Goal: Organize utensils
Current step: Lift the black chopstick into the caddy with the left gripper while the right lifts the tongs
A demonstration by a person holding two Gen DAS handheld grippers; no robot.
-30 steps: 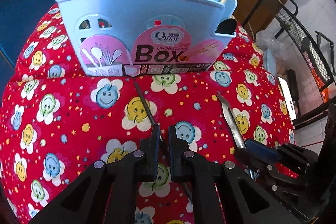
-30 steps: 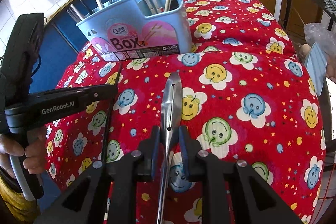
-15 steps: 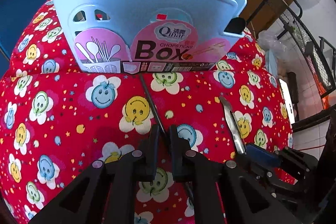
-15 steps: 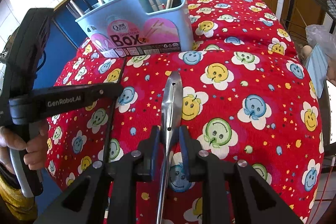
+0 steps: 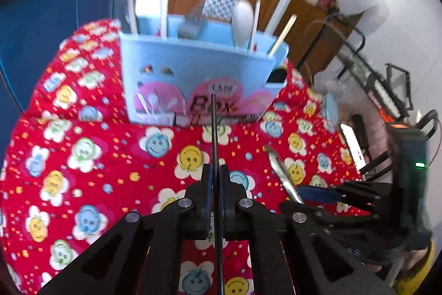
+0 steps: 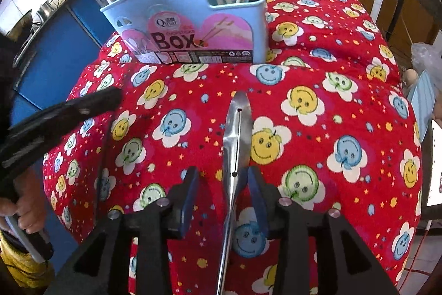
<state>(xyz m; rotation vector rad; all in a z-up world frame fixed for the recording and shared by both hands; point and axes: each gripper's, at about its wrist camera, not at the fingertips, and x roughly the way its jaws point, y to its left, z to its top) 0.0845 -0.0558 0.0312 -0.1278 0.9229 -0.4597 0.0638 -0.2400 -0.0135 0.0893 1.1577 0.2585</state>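
**Thin stick in your left, flat steel under your right**

Your left hand-held gripper [image 5: 215,179] is clenched on a thin dark chopstick [image 5: 214,129], which juts straight ahead, its tip in line with the front of the blue box [image 6: 193,26]. It looks light, stiff and slick, so it may pivot or slide in the pads. Hold it near its middle and keep it pointed up as you feed it in.

Your right hand-held gripper [image 6: 223,192] is released, jaws apart on either side of the steel utensil [image 6: 236,134]. That one lies flat on the red cloth [image 6: 331,101] of the surface, well short of the box. It is rigid, smooth and likely heavier toward the broad slotted end. Take it at the narrow neck, where the jaws now straddle it, and squeeze firmly, since polished metal slips.
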